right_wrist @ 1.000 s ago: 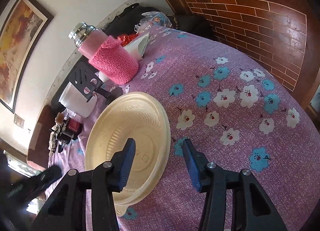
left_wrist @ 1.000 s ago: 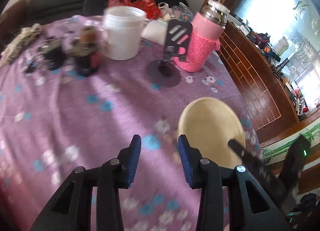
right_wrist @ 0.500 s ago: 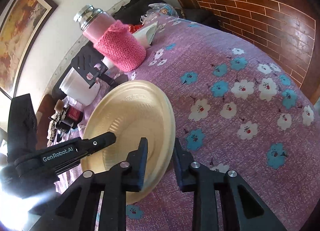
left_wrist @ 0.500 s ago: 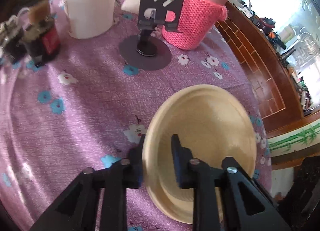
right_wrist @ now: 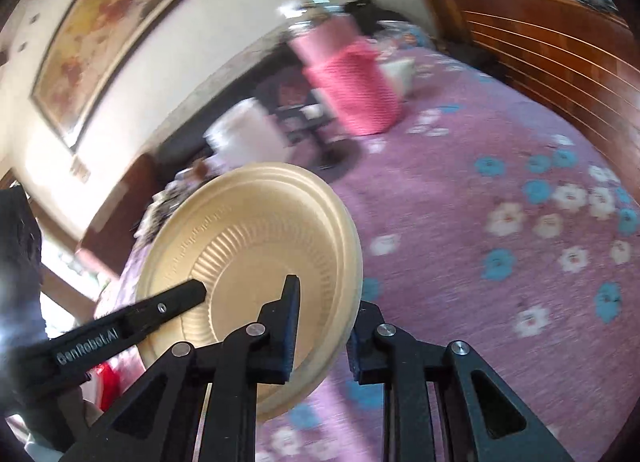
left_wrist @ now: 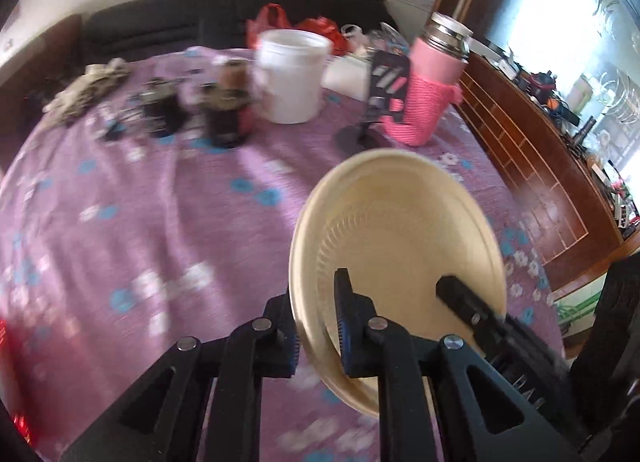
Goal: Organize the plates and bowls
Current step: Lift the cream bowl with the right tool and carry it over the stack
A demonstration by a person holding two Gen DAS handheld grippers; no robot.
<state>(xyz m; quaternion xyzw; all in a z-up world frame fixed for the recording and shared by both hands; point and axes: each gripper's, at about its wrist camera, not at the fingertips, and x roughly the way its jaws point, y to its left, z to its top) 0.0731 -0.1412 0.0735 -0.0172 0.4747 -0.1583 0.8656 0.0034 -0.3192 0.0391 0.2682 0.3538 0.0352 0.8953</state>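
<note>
In the left wrist view, the left gripper (left_wrist: 318,326) has its fingers clamped tight on the near rim of the cream plate (left_wrist: 400,246), which tilts above the purple surface (left_wrist: 160,222). Beyond the fingertips stand a white tub (left_wrist: 292,76), a pink flask (left_wrist: 432,82) and a phone stand (left_wrist: 384,94). In the right wrist view, the right gripper (right_wrist: 324,326) pinches the opposite rim (right_wrist: 348,262). The plate seems mid-carry; next it needs a bare spot, short of that clutter.

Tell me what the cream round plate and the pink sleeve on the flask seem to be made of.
The cream round plate looks like thin moulded plastic or foam: matte, one colour throughout, with pressed radial ribs and raised lettering on its rim; which of the two I cannot tell. The pink sleeve looks like knitted or crocheted yarn, with visible stitch rows, over a flask with a shiny metal cap.
</note>
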